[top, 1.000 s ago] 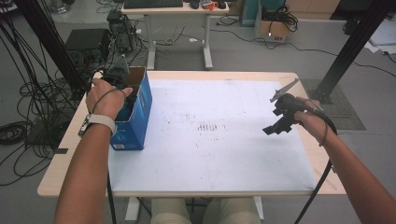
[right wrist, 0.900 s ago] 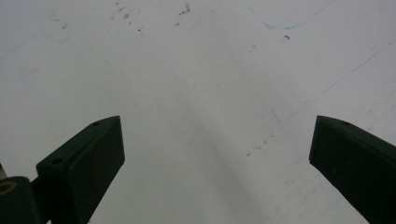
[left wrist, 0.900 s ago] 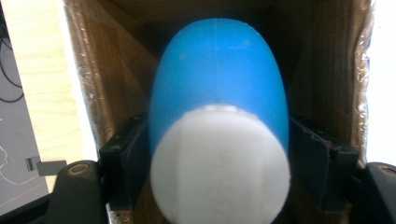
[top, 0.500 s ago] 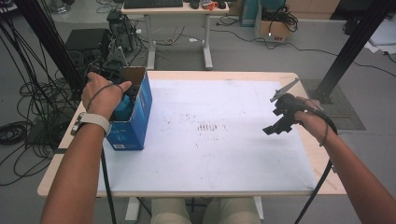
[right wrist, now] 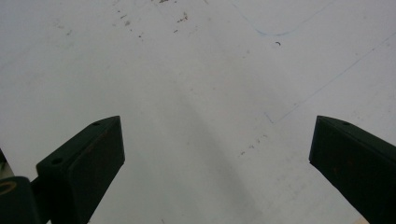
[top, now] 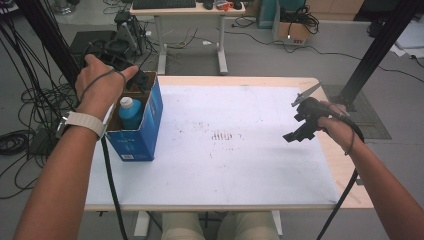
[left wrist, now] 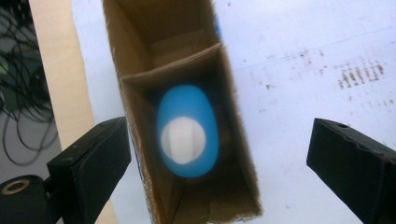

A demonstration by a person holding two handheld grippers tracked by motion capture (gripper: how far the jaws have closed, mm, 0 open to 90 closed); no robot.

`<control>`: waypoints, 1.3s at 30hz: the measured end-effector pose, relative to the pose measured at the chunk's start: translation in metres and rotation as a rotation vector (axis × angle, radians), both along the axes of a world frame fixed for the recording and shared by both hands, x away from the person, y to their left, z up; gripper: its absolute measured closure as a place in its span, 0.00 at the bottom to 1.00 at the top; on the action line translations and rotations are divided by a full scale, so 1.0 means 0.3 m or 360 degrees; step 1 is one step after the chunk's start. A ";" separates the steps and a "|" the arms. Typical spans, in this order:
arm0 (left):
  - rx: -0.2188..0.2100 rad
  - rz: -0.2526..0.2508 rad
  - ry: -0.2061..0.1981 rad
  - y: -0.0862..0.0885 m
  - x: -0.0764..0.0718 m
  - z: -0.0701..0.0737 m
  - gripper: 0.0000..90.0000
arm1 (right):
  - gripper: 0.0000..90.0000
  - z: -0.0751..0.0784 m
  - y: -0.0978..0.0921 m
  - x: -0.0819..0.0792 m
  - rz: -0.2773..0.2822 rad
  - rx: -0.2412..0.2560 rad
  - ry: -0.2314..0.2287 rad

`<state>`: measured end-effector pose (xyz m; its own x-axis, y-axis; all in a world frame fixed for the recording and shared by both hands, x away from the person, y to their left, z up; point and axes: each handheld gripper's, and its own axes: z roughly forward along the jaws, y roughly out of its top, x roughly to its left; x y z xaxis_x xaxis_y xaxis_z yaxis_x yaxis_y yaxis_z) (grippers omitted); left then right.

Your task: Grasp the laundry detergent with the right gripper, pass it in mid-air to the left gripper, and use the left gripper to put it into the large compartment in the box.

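Note:
An open blue cardboard box stands at the left side of the white table top. Inside its near compartment a blue bottle with a white cap stands upright. My left gripper hovers above the box's far end, open and empty. In the left gripper view the bottle sits straight below, inside the box, with my left gripper spread wide over it. Above the table's right side, my right gripper is held open and empty. In its own view my right gripper looks down on the bare white surface.
The box has a second, empty compartment behind a cardboard divider. Faint dark marks stain the middle of the table. Black cables lie on the floor to the left, and another desk stands beyond the table.
My left hand has lifted up and back from over the box, uncovering the blue bottle standing inside. The right gripper has stayed in place.

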<state>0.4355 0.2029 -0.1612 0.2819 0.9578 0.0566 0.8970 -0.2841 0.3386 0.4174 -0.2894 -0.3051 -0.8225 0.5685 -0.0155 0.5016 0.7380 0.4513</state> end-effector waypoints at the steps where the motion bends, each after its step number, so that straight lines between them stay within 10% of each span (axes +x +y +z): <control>1: 0.0011 -0.0036 -0.0008 -0.010 -0.004 0.013 0.08 | 0.03 0.001 0.006 -0.004 -0.0025 0.0025 0.0010; 21: 0.0045 -0.0537 -0.0093 -0.212 0.042 0.143 0.09 | 0.03 0.043 0.024 -0.014 0.0114 0.0026 -0.0033; 39: 0.0162 -0.0939 -0.0020 -0.356 0.090 0.103 0.10 | 0.03 0.068 0.039 -0.022 0.0191 -0.0003 -0.0063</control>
